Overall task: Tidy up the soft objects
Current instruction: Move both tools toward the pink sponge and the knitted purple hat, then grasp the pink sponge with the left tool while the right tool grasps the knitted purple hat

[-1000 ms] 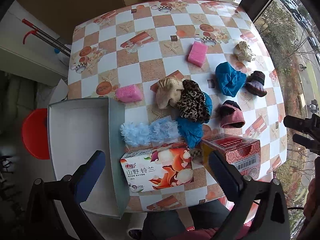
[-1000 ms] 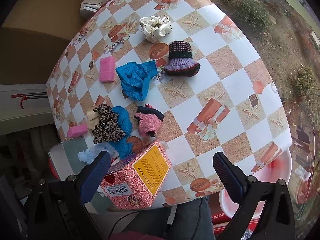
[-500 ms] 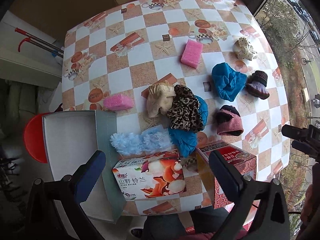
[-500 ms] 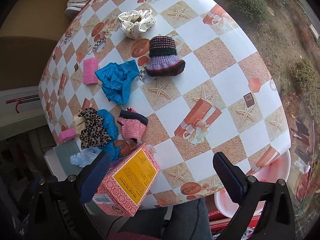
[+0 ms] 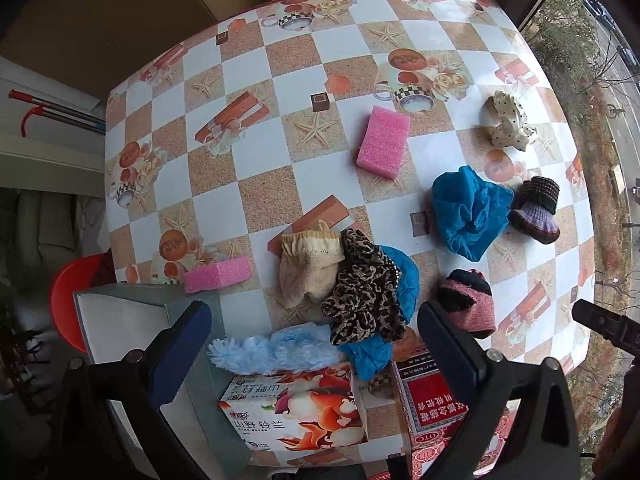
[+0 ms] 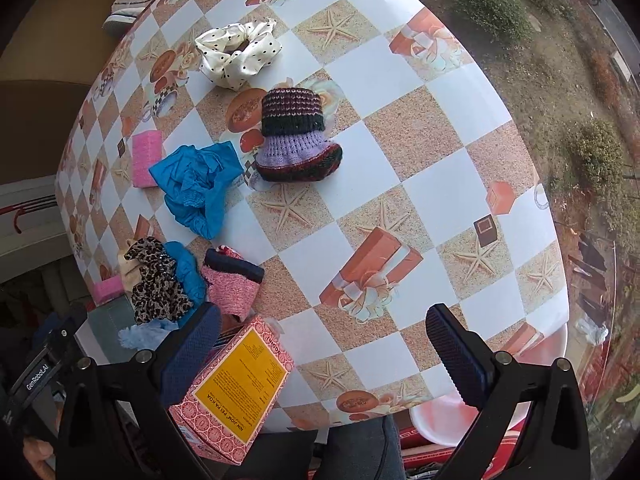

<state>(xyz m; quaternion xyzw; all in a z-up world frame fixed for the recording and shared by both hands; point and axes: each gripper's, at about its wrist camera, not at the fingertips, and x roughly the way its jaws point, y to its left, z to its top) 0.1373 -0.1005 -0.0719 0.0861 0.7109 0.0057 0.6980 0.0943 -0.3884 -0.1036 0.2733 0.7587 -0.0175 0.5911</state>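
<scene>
Fluffy blue duster [image 5: 276, 350] lies beside the grey box [image 5: 120, 320], untouched.
Left gripper [image 5: 312, 344] and right gripper [image 6: 320, 344] hover spread, empty; descending, a finger could snag the leopard scrunchie [image 5: 364, 300].

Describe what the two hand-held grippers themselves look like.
Both share one build. The left hand-held gripper and the right hand-held gripper have black angular frames with silver screw heads and two flat fingers faced with dark blue ribbed pads. White "GenRobot.AI" lettering marks the left one's black body, seen from the right wrist camera.

boxes [image 5: 298, 412] crowd near edge, far checkered table [image 5: 256, 76] bare
</scene>
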